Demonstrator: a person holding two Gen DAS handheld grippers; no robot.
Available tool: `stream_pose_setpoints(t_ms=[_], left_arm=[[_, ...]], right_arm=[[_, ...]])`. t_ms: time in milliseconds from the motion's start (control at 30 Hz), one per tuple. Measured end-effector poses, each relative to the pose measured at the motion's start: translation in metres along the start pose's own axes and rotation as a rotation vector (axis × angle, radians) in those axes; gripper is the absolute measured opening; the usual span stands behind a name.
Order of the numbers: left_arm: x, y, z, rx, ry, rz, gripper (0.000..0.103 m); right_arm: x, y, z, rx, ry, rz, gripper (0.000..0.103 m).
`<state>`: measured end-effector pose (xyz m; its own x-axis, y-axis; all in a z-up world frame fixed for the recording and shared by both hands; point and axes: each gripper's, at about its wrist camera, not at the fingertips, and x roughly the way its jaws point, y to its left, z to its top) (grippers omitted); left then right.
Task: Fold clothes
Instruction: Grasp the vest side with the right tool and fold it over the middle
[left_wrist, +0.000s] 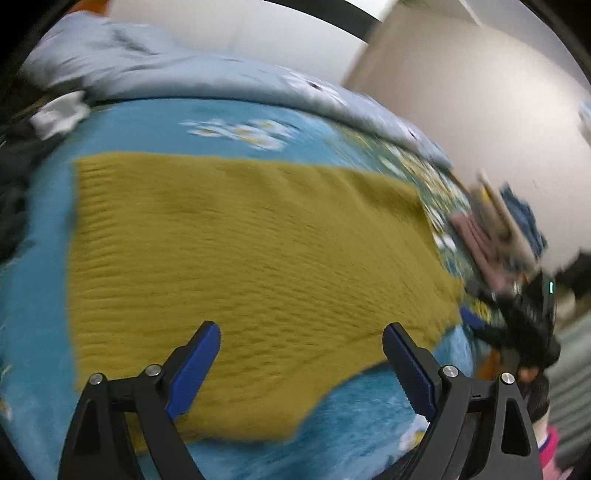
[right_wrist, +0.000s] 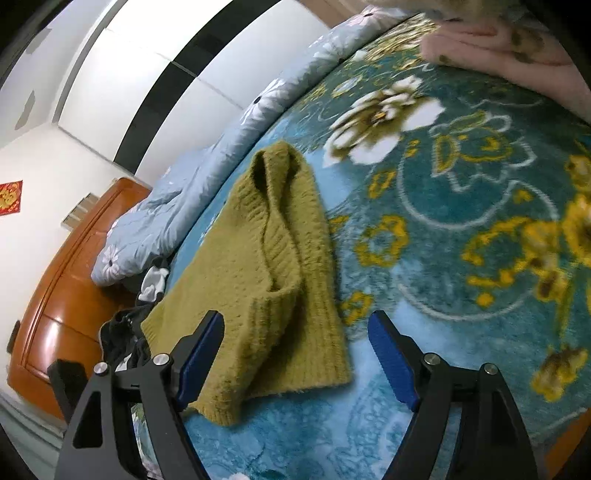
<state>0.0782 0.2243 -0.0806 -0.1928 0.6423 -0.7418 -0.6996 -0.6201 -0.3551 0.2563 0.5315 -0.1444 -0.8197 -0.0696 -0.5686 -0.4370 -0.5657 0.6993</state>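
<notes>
A mustard-yellow knit sweater (left_wrist: 236, 251) lies spread flat on a blue flowered blanket (left_wrist: 362, 424). My left gripper (left_wrist: 301, 354) is open and empty, just above the sweater's near edge. In the right wrist view the sweater (right_wrist: 266, 280) shows a sleeve folded over its body. My right gripper (right_wrist: 295, 350) is open and empty, its left finger over the sweater's near corner and its right finger over the blanket (right_wrist: 461, 229). The right gripper also shows in the left wrist view (left_wrist: 524, 314) at the sweater's far right.
A light blue duvet (left_wrist: 155, 74) lies bunched along the far side of the bed. A stack of folded clothes (left_wrist: 498, 225) sits at the right; its pink items show in the right wrist view (right_wrist: 498, 48). Dark and white garments (right_wrist: 140, 306) lie by a wooden headboard (right_wrist: 66, 280).
</notes>
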Motion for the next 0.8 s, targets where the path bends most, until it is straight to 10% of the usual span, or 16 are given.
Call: stream_pose_setpoints(t_ms=[300,500,800], left_arm=[[0.028,-0.027,-0.012,0.136,0.048,0.009,0.092],[0.023,-0.021,-0.015,0.131,0.024,-0.039,0.092],[-0.006,0.021,-0.007,-0.03,0.0,-0.162,0.092]], right_arm=[[0.022,0.011,0.007,-0.011,0.032,0.046,0.08],[0.028,0.005,0.006,0.064,0.057,0.036,0.034],[0.022,0.066,0.021,-0.076,0.039,-0.029,0.025]])
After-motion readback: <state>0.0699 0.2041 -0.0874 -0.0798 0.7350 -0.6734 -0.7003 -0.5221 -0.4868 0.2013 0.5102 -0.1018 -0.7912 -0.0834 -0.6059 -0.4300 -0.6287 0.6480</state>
